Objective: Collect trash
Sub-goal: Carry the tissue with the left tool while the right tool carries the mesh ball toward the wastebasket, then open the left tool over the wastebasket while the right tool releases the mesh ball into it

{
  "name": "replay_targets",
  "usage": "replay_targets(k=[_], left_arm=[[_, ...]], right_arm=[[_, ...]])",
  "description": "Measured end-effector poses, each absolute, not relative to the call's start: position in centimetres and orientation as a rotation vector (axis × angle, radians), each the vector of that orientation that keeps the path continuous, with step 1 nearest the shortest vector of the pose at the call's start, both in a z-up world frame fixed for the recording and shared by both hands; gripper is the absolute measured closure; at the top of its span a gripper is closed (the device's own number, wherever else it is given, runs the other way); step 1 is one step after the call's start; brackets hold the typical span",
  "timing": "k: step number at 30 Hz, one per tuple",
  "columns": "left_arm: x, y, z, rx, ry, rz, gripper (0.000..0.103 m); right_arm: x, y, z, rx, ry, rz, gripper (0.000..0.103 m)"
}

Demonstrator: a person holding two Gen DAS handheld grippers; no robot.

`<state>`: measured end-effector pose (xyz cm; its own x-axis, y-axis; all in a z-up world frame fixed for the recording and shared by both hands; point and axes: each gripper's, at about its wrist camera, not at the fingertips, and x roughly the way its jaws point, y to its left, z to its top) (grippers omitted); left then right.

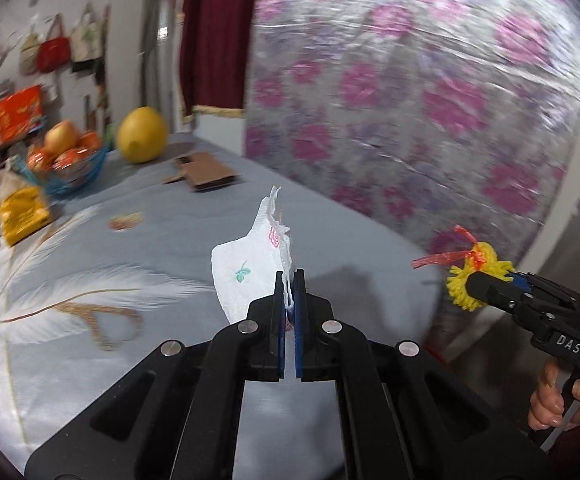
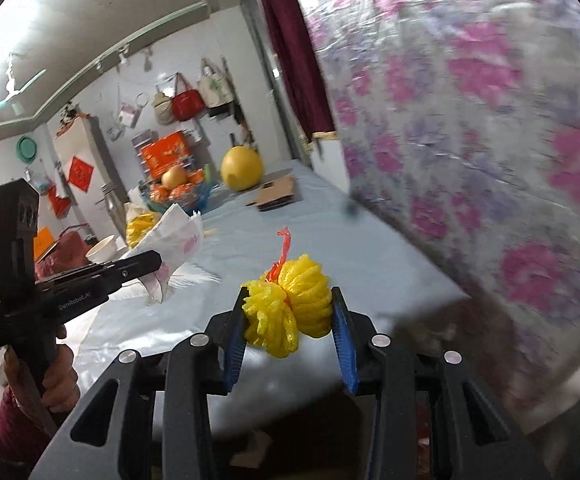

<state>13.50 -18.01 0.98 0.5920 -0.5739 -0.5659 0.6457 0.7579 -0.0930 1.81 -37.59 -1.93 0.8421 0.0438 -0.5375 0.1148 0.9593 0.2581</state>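
Observation:
My left gripper (image 1: 290, 276) is shut on a white printed paper napkin (image 1: 250, 268) and holds it up above the table's blue-grey cloth (image 1: 330, 240). It also shows in the right wrist view (image 2: 152, 262), with the napkin (image 2: 178, 236) in it. My right gripper (image 2: 288, 300) is shut on a yellow foam fruit net (image 2: 290, 308) tied with a red plastic strip (image 2: 284, 250). It holds the net above the table's near right corner. That gripper (image 1: 472, 286) and the net (image 1: 470, 276) show at the right of the left wrist view.
On the table's far end lie a flat brown cardboard piece (image 1: 204, 172), a large yellow pomelo (image 1: 142, 140), a blue bowl of fruit (image 1: 68, 156) and a yellow packet (image 1: 22, 212). A small scrap (image 1: 126, 221) lies mid-table. A plastic-wrapped floral mattress (image 1: 410, 100) stands along the right side.

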Motion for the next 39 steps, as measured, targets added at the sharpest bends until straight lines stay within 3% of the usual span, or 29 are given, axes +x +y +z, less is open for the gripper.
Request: replay_targets(k=[10,18,33,38,39], left_arm=[[6.6,-28.0,-0.3,0.252,0.619,-0.9,0.099],[3.0,-35.9,-4.5,0.363,0.702,-1.026,0.099],[4.1,-45.6,-21.9,0.512,1.022,-1.137,0.094],[5.0,-45.8,-23.9,0.517,1.063,-1.101,0.049],[5.0,-45.5,-23.8,0.522,1.05,-1.09,0.046]], right_arm=[[-6.2,-45.4,-4.7,0.343,0.593,-0.195,0.064],[-9.7,-51.1,-10.4,0.431,0.668,-0.304,0.064],[-8.2,-57.2,-28.7,0.667,0.932,-0.359,0.063],[-6.5,-57.9,-31.8,0.714,0.958,-0.372,0.052],[-6.6,-57.8,-31.8,0.711,0.957,-0.374,0.052]])
